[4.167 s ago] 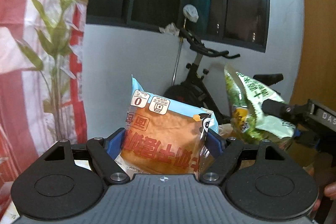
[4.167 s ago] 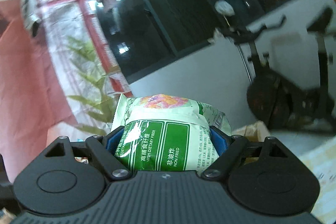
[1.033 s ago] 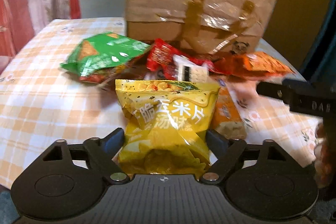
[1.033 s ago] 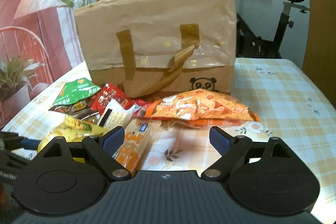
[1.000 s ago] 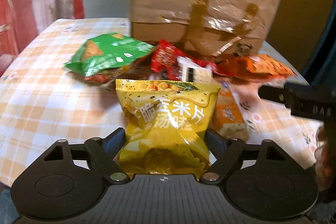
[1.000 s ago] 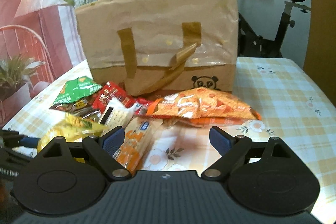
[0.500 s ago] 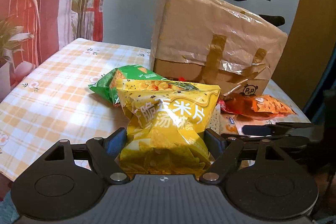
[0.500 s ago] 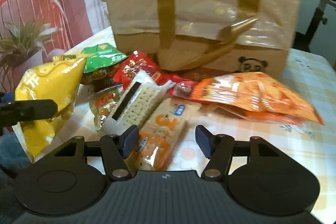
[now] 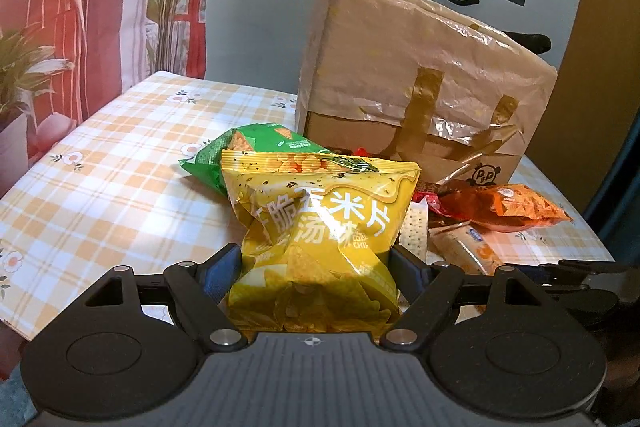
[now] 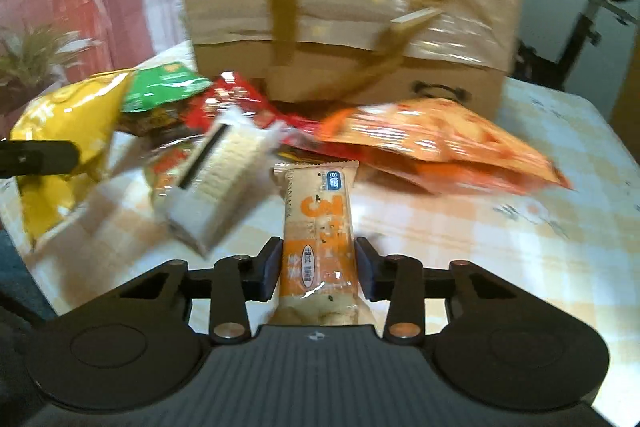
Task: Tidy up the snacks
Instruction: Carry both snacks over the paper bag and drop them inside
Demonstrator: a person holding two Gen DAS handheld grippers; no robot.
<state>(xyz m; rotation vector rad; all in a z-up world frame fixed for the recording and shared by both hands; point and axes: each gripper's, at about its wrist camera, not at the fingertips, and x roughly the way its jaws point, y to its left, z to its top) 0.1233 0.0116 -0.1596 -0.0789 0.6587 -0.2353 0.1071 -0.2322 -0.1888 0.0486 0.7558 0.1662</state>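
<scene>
A yellow chip bag (image 9: pixel 320 247) is gripped between the pads of the left gripper (image 9: pixel 318 267), held upright above the checked tablecloth (image 9: pixel 100 179); white Chinese characters and a small "CHIPS" are printed across its front, the rest being too small to be read. Behind it a green snack bag (image 9: pixel 264 143) is seen lying on the cloth. Further right, a brown paper bag (image 9: pixel 420 79) is stood on the table, a small panda logo printed on its lower corner. An orange snack bag (image 10: pixel 436 143) is laid flat before it. A narrow orange-and-white cracker pack (image 10: pixel 320 227) is seen between the pads of the right gripper (image 10: pixel 318 267), its long axis pointing straight away along the fingers; the jaws have just been closing and the pads are pressed on its sides.
</scene>
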